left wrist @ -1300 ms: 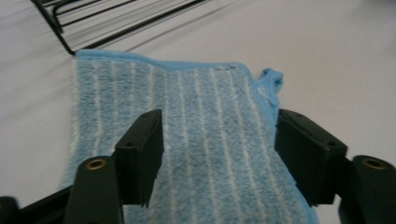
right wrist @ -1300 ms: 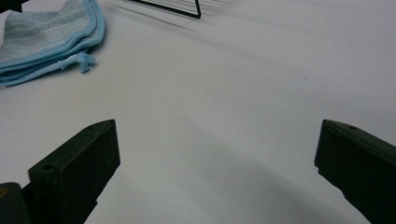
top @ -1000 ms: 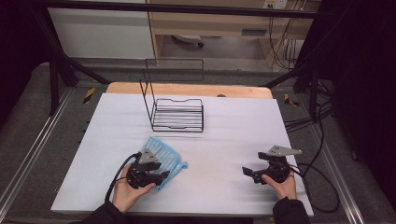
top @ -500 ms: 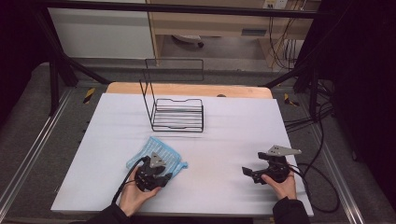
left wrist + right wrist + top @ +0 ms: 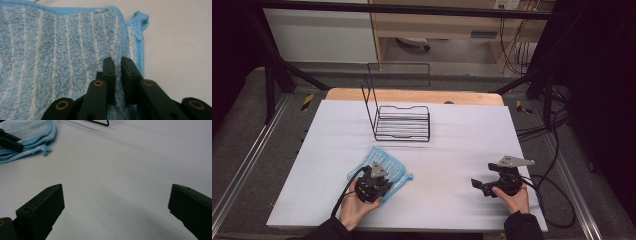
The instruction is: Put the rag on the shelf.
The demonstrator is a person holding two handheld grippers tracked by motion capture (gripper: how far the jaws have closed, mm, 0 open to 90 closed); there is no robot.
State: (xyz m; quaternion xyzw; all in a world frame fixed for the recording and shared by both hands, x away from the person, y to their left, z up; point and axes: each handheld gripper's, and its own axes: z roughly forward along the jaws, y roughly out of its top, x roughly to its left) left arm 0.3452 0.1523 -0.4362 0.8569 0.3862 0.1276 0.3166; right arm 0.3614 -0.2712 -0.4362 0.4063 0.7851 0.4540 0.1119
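The wire rack (image 5: 402,122) stood at the far middle of the white table (image 5: 462,145) with nothing in it. The blue striped cloth (image 5: 384,165) lay folded near the front left edge. The left gripper (image 5: 117,62) had just been closing, and its jaws pinched a fold of the cloth beside the hem. The right gripper (image 5: 116,202) rested well apart, jaws wide over bare table. The cloth's near part was hidden under the left gripper.
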